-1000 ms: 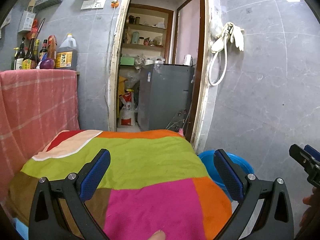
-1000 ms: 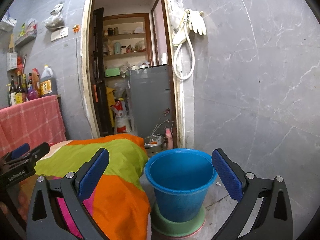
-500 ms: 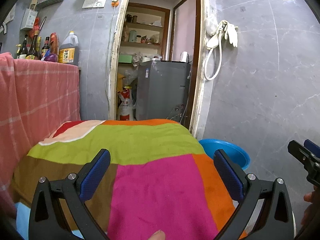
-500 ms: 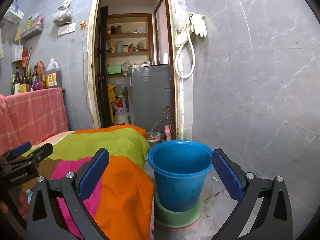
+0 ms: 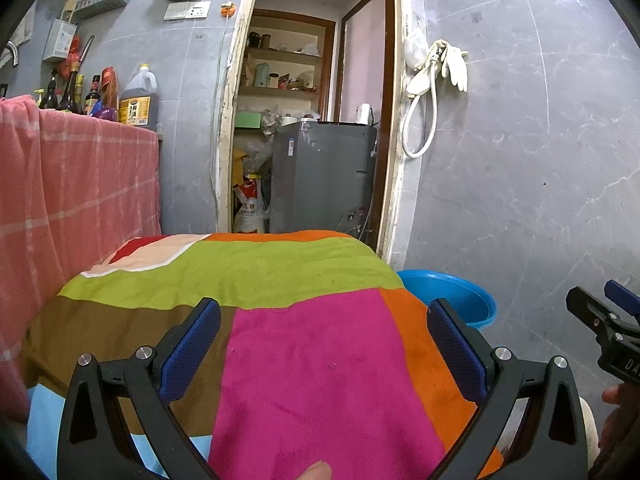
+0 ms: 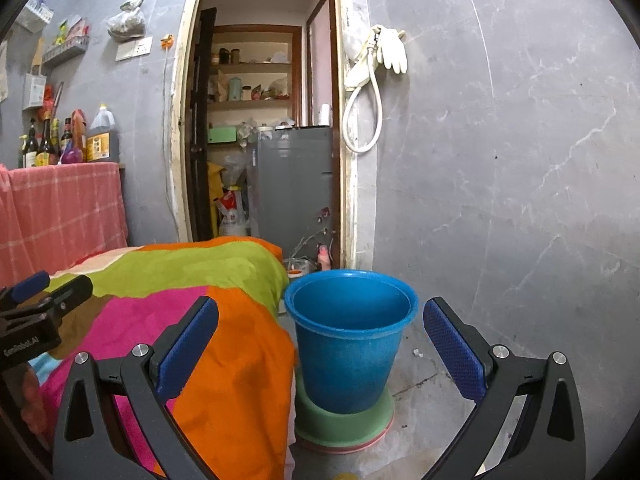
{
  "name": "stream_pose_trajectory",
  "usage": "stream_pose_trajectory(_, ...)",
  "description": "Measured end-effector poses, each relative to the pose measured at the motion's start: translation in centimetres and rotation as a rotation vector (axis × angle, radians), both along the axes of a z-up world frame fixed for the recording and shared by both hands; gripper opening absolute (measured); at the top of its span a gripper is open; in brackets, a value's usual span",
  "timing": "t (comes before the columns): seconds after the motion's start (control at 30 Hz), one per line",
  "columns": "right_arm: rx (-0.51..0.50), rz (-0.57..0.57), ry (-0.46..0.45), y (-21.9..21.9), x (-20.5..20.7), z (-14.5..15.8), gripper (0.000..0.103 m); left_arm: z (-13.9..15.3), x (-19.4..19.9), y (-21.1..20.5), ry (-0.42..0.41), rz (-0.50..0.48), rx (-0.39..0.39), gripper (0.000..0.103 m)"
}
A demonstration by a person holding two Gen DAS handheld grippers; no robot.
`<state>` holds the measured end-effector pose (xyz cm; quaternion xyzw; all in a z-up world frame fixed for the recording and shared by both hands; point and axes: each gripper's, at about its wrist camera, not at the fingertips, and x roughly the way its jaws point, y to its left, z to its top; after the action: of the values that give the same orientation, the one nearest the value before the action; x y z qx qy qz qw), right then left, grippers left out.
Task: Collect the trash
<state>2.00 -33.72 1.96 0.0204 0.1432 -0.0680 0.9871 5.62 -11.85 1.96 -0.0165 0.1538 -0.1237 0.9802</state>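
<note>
A blue plastic bucket (image 6: 350, 336) stands on the floor on stacked green and pink basins (image 6: 344, 424), right of a table under a colourful patchwork cloth (image 5: 312, 344); its rim also shows in the left wrist view (image 5: 452, 292). Its inside looks empty. My left gripper (image 5: 324, 344) is open and empty above the cloth. My right gripper (image 6: 320, 344) is open and empty, in front of the bucket. No trash item shows on the cloth.
A counter under a pink checked cloth (image 5: 76, 184) carries bottles (image 5: 138, 100) on the left. An open doorway (image 5: 308, 128) ahead shows a grey appliance (image 5: 324, 176) and shelves. Grey tiled wall (image 6: 520, 160) stands at right, with gloves and a hose (image 6: 376, 80) hanging.
Both grippers have risen and tilted a little, so more of the cloth top and bucket shows. Both stay open and empty.
</note>
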Motion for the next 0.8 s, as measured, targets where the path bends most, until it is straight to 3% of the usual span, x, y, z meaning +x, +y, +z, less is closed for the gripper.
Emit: stream_pose_trajectory(0.8, 0.017, -0.011, 0.006, -0.41, -0.18, -0.21, 0.103, -0.1, -0.06, 0.08, -0.002, 0.0, 0.0, 0.101)
